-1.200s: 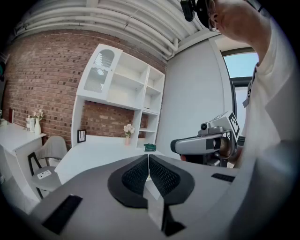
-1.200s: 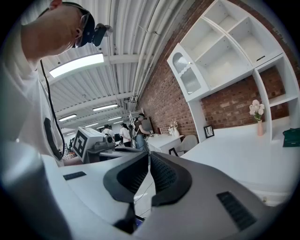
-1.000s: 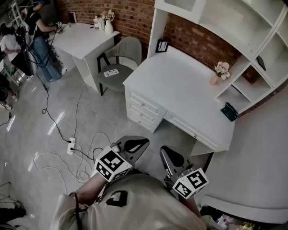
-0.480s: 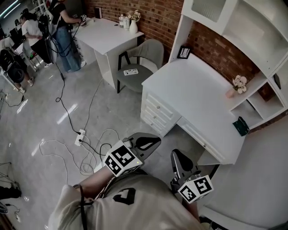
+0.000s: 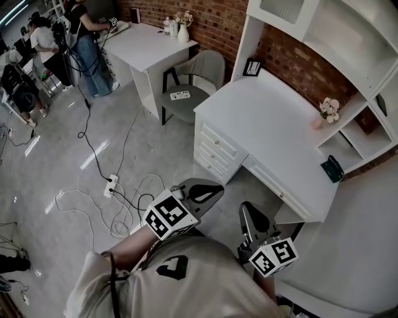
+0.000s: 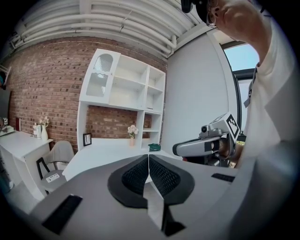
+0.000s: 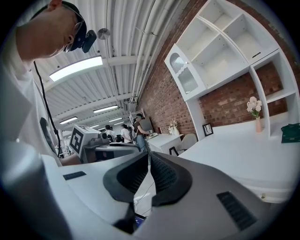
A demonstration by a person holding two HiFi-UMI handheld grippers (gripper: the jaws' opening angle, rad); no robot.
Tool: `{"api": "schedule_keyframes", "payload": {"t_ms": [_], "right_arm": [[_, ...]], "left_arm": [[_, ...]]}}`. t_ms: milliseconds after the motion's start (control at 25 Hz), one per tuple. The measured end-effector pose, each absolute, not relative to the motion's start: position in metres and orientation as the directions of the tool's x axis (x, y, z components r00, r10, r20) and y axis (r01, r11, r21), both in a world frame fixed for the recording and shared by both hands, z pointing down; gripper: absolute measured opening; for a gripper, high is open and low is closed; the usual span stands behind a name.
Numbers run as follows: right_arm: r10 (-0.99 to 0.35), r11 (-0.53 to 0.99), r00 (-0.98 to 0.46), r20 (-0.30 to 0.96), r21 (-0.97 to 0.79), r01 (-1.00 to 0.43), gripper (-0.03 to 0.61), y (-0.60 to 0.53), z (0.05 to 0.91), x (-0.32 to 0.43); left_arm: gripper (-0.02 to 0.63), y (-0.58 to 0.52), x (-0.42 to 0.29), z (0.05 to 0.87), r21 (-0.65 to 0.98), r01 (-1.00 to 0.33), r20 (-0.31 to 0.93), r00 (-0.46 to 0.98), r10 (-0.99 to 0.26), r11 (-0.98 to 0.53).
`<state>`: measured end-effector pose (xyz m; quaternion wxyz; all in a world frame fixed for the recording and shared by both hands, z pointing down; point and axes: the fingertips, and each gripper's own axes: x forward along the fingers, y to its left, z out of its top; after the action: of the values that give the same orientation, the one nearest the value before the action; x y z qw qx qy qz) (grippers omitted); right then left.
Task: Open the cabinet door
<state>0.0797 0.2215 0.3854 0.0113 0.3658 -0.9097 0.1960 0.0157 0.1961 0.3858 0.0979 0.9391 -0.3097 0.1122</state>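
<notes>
The cabinet door (image 5: 281, 9), white with an arched glass pane, sits closed at the top left of the hutch above the white desk (image 5: 267, 118). The same door (image 6: 100, 77) shows in the left gripper view, and the door (image 7: 184, 75) shows again in the right gripper view, far ahead in both. My left gripper (image 5: 219, 186) and right gripper (image 5: 245, 207) hang low in front of the person's body, well short of the desk. The left gripper (image 6: 148, 158) has its jaws shut with nothing between them. So has the right gripper (image 7: 149, 155).
Drawers (image 5: 214, 146) fill the desk's left end. On the desk are a picture frame (image 5: 252, 66), a flower vase (image 5: 326, 112) and a green thing (image 5: 333, 168). A grey chair (image 5: 199, 74) and a second table (image 5: 146, 43) stand beyond. Cables and a power strip (image 5: 112, 185) lie on the floor. People (image 5: 87, 37) stand at back left.
The head view has swung, so the desk and hutch now sit further right and higher. Both grippers stay shut and low in front of the body, barely shifted.
</notes>
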Motion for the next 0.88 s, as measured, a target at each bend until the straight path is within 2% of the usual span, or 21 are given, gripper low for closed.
{"api": "schedule_keyframes", "payload": {"t_ms": [240,480,880], "right_arm": [[-0.631,0.690,-0.761,0.151,-0.340,-0.639,0.038,0.234,0.382,0.085],[-0.609,0.707,-0.783,0.129,-0.360,-0.609,0.038,0.246,0.379,0.097],[-0.663,0.645,-0.735,0.146,-0.388,-0.659,0.038,0.253,0.381,0.133]], "left_arm": [[0.018,0.206,0.028,0.383,0.102,-0.613,0.280,0.774,-0.569,-0.783],[0.018,0.205,0.017,0.378,0.069,-0.675,0.293,0.718,-0.631,-0.735],[0.018,0.191,0.037,0.373,0.051,-0.662,0.288,0.727,-0.624,-0.748]]}}
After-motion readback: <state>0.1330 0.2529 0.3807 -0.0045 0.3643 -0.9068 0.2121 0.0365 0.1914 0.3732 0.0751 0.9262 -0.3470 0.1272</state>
